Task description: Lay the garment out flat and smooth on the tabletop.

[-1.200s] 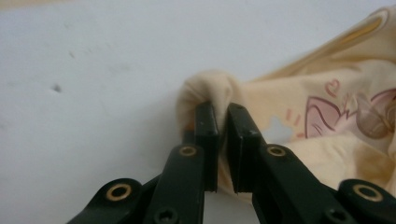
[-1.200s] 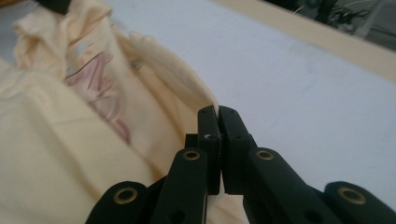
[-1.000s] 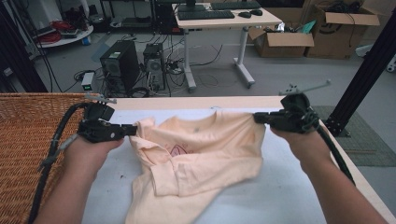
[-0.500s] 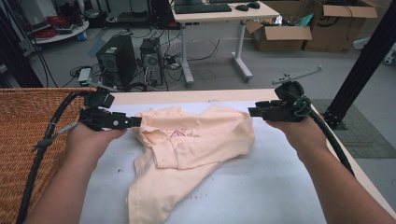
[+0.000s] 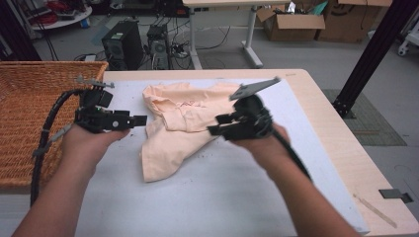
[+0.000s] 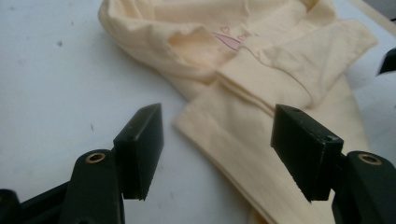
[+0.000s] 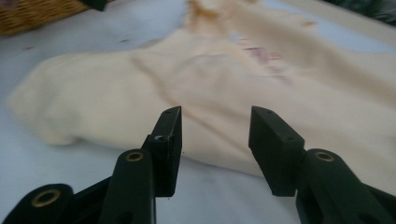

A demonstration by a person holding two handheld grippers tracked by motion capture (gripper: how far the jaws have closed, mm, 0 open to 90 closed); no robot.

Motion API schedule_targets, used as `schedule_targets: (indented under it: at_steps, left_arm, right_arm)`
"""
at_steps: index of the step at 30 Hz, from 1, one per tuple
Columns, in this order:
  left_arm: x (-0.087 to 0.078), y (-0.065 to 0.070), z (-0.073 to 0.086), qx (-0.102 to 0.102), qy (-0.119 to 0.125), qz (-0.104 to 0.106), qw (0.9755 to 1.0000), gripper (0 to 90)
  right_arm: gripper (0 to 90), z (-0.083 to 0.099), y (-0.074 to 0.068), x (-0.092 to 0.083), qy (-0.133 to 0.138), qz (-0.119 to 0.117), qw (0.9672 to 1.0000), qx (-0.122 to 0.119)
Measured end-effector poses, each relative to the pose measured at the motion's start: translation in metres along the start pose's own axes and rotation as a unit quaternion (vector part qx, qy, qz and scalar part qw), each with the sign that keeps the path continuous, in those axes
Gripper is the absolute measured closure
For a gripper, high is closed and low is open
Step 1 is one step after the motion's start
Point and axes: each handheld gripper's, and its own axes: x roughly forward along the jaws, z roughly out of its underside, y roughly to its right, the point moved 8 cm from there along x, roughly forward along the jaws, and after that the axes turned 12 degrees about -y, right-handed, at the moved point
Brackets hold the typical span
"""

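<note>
both tools had just spread empty, left tool (image 5: pixel 141 120) nearer, the shirt (image 5: pixel 183 121) lying at its three o'clock.

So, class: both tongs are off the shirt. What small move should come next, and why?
Probably bring the left tongs forward onto the near folded edge of the shirt and close. Both tongs have just been opening with nothing between them, and the shirt lies crumpled, half folded.

A pale peach shirt (image 5: pixel 180 118) with a small pink print lies on the white table (image 5: pixel 237 197) beside a tan wicker basket (image 5: pixel 29 98).
</note>
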Motion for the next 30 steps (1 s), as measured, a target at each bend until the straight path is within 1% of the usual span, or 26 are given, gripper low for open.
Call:
schedule_targets:
  at_steps: [1, 2, 4, 5, 6, 7, 8, 9, 10, 11, 13, 14, 15, 16, 17, 18, 19, 20, 21, 23, 24, 25, 26, 27, 28, 30]
  left_arm:
    - [-0.009, 0.002, 0.010, -0.010, 0.006, 0.004, 0.9999, 34.6]
    - [-0.009, 0.002, 0.010, -0.010, 0.006, 0.004, 0.9999, 34.1]
    - [-0.015, 0.005, 0.016, -0.015, 0.011, 0.012, 0.9998, 34.0]
    - [-0.018, 0.007, 0.019, -0.013, 0.009, 0.012, 0.9998, 34.0]
    - [-0.019, 0.010, 0.021, -0.010, 0.009, 0.013, 0.9998, 34.0]
    - [-0.021, 0.012, 0.021, -0.009, 0.011, 0.017, 0.9998, 33.9]
    - [-0.025, 0.015, 0.022, -0.004, 0.015, 0.020, 0.9997, 34.0]
    - [-0.026, 0.016, 0.022, -0.002, 0.017, 0.022, 0.9996, 34.0]
    - [-0.026, 0.016, 0.022, -0.002, 0.017, 0.022, 0.9996, 33.9]
    - [-0.027, 0.018, 0.022, 0.001, 0.018, 0.029, 0.9994, 33.9]
    - [-0.026, 0.020, 0.022, 0.005, 0.016, 0.029, 0.9994, 34.0]
    - [-0.026, 0.020, 0.022, 0.005, 0.016, 0.029, 0.9994, 34.0]
    - [-0.025, 0.020, 0.023, 0.007, 0.014, 0.030, 0.9994, 34.0]
    - [-0.022, 0.021, 0.023, 0.009, 0.011, 0.029, 0.9995, 34.0]
    - [-0.018, 0.021, 0.025, 0.013, 0.006, 0.030, 0.9994, 33.9]
    - [-0.016, 0.021, 0.027, 0.013, 0.004, 0.030, 0.9995, 33.9]
    - [-0.014, 0.021, 0.028, 0.013, 0.002, 0.030, 0.9995, 33.9]
    - [-0.014, 0.021, 0.028, 0.013, 0.002, 0.030, 0.9995, 33.9]
    - [-0.009, 0.022, 0.030, 0.014, -0.002, 0.033, 0.9993, 33.9]
    - [-0.006, 0.022, 0.032, 0.014, -0.007, 0.032, 0.9994, 33.9]
    - [-0.004, 0.023, 0.033, 0.014, -0.009, 0.033, 0.9993, 33.9]
    - [-0.002, 0.023, 0.033, 0.014, -0.011, 0.034, 0.9993, 33.9]
    - [0.000, 0.023, 0.033, 0.014, -0.012, 0.034, 0.9992, 33.9]
    - [0.000, 0.023, 0.033, 0.014, -0.012, 0.033, 0.9993, 33.9]
    - [0.001, 0.023, 0.033, 0.013, -0.011, 0.035, 0.9993, 34.0]
    - [0.000, 0.020, 0.032, 0.010, -0.010, 0.034, 0.9993, 34.0]
  right_arm:
    - [54.4, -0.004, -0.011, 0.008, -0.004, -0.003, 0.9999, -0.012]
    - [54.4, -0.004, -0.011, 0.008, -0.004, -0.003, 0.9999, -0.012]
    - [56.2, -0.009, -0.026, 0.027, -0.018, -0.011, 0.9996, -0.021]
    - [69.1, -0.008, -0.033, 0.047, -0.041, -0.017, 0.9988, -0.019]
    - [69.1, -0.008, -0.033, 0.047, -0.041, -0.017, 0.9988, -0.019]
    - [87.2, 0.001, -0.034, 0.064, -0.069, -0.016, 0.9973, -0.017]
    - [89.8, 0.003, -0.034, 0.065, -0.062, -0.014, 0.9979, -0.011]
    - [90.0, 0.005, -0.033, 0.063, -0.054, -0.021, 0.9983, 0.002]
    - [90.0, 0.007, -0.032, 0.060, -0.055, -0.023, 0.9982, 0.004]
    - [90.0, 0.009, -0.031, 0.055, -0.051, -0.020, 0.9985, -0.001]
    - [90.0, 0.017, -0.028, 0.040, -0.044, -0.013, 0.9990, -0.005]
    - [90.0, 0.017, -0.028, 0.040, -0.044, -0.013, 0.9990, -0.005]
    - [90.0, 0.027, -0.024, 0.026, -0.042, -0.007, 0.9991, -0.002]
    - [90.0, 0.027, -0.024, 0.026, -0.042, -0.007, 0.9991, -0.002]
    - [90.0, 0.044, -0.017, 0.009, -0.043, 0.003, 0.9991, 0.005]
    - [90.0, 0.052, -0.014, 0.003, -0.048, 0.008, 0.9987, 0.012]
    - [90.0, 0.059, -0.012, -0.003, -0.045, 0.011, 0.9988, 0.018]
    - [90.0, 0.059, -0.012, -0.003, -0.045, 0.011, 0.9988, 0.018]
    - [90.0, 0.069, -0.007, -0.012, -0.043, 0.020, 0.9985, 0.025]
    - [90.0, 0.071, -0.006, -0.014, -0.040, 0.023, 0.9986, 0.027]
    - [83.2, 0.070, -0.004, -0.017, -0.031, 0.028, 0.9988, 0.027]
    - [72.1, 0.067, -0.001, -0.017, -0.026, 0.037, 0.9986, 0.028]
    - [66.5, 0.061, 0.002, -0.016, -0.022, 0.039, 0.9984, 0.035]
    - [62.9, 0.054, 0.003, -0.014, -0.019, 0.032, 0.9985, 0.040]
    - [58.5, 0.045, 0.004, -0.012, -0.013, 0.032, 0.9986, 0.040]
    - [51.6, 0.023, 0.004, -0.004, 0.000, 0.030, 0.9989, 0.035]
